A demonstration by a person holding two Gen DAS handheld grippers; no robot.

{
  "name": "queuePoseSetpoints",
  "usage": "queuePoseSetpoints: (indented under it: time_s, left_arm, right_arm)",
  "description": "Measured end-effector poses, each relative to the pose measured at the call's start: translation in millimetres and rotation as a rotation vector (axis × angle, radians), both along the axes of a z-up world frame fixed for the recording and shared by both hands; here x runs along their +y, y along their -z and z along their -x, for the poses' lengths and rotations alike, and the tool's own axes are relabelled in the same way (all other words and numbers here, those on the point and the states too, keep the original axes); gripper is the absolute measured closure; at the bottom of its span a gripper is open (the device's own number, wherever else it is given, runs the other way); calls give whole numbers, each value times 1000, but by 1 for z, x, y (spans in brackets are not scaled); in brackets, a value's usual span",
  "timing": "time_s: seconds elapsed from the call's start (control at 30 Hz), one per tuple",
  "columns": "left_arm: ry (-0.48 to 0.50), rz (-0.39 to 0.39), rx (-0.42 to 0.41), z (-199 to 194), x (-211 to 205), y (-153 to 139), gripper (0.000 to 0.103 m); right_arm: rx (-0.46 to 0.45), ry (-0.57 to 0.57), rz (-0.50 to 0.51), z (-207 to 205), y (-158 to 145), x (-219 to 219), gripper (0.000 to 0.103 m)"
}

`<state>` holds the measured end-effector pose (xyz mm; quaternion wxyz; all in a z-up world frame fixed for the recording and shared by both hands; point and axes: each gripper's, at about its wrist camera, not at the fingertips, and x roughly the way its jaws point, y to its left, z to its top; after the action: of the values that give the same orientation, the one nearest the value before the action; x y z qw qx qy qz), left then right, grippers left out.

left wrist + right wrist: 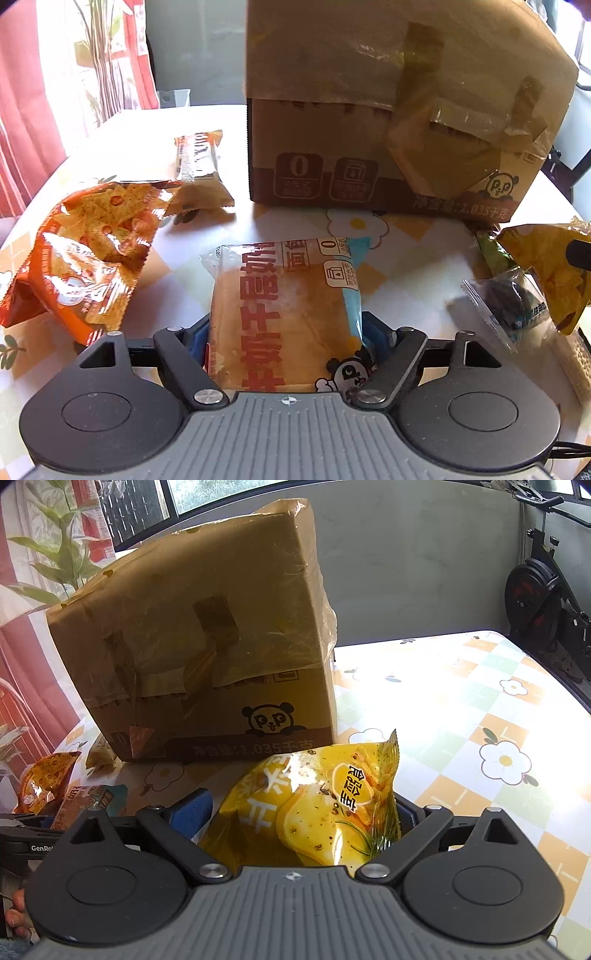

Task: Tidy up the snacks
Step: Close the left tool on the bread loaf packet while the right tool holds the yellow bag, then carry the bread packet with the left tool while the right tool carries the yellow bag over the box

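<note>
While left gripper clasps bread packet, right gripper clasps yellow bag, cardboard box ahead.

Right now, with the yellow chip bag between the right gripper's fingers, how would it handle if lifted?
The yellow chip bag looks puffed with air, so probably light for its size. Its glossy film shows glare, so it may slip. The right gripper would likely dent it if it squeezed, and the chips printed on it suggest fragile contents.

Black-and-grey gripper, blue pads
</note>
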<state>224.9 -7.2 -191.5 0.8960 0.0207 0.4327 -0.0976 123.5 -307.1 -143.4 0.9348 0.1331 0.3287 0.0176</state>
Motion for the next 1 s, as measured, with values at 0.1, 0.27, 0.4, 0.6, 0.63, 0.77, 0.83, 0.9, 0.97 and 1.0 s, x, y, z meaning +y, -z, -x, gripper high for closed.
queuePoseSetpoints:
  time_s: [0.1, 0.27, 0.4, 0.6, 0.63, 0.77, 0.83, 0.9, 0.97, 1.0]
  left_arm:
    - [-3, 40, -9, 5, 6, -5, 25]
    - [10, 84, -47, 9, 8, -14, 25]
    - [23, 92, -54, 12, 6, -17, 25]
    - [17, 87, -70, 13, 5, -19, 25]
    - [17, 87, -74, 16, 5, -21, 25]
    - [26, 89, -94, 21, 5, -28, 25]
    - [31, 86, -107, 24, 4, -32, 25]
    - [34, 80, -123, 27, 4, -36, 25]
    - [34, 78, -138, 28, 5, -43, 25]
    - [34, 81, -147, 30, 6, -46, 25]
  right_arm:
    - [7, 12, -7, 4, -4, -4, 6]
    - [11, 19, -23, 3, -4, -8, 6]
    - [29, 32, -55, 1, 0, -11, 7]
    - [51, 21, -81, -3, 11, -14, 9]
    - [48, 10, -78, -3, 11, -13, 11]
    - [53, -17, -51, -2, 11, -10, 12]
    - [51, -18, -55, -1, 11, -10, 13]
    - [36, -30, -55, 2, 10, -11, 19]
    - [22, -49, -80, 3, 8, -11, 25]
    - [12, -55, -93, 4, 7, -12, 25]
